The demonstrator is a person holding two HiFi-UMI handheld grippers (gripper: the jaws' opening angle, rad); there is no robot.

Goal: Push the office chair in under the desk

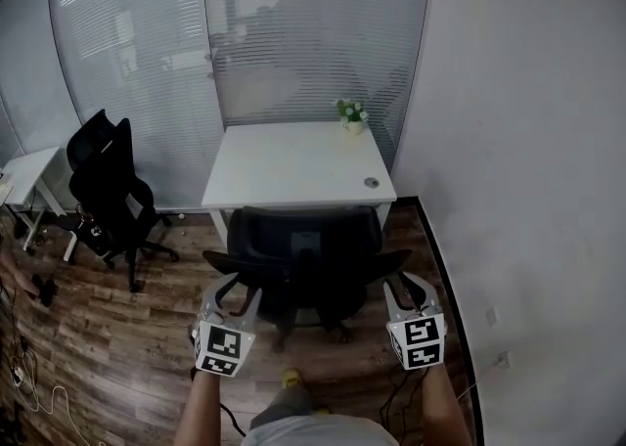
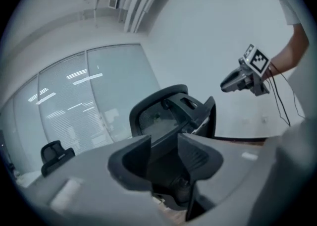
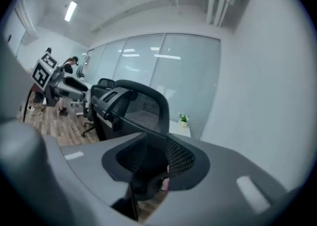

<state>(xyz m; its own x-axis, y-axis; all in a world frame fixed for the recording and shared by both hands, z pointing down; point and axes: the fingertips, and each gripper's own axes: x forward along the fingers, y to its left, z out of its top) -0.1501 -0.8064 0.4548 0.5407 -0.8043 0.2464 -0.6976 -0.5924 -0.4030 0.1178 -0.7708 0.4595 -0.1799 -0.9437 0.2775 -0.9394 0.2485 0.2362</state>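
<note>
Grip set: left gripper (image 1: 242,290) and right gripper (image 1: 409,287) are each clamped on one side of the black mesh office chair (image 1: 305,244). It stands straight ahead of them, backrest at the white rectangular desk (image 1: 293,156) edge. Push both sides evenly so it rolls straight. Grey wall (image 1: 528,190) lies close beyond the right gripper, open wood floor (image 1: 117,336) off the left.

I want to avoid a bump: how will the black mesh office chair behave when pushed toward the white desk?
The black mesh-backed office chair probably rolls easily: its spoked base stands on smooth wood-look floor. Pushed high on the back, it may tilt or swivel rather than go straight.
</note>
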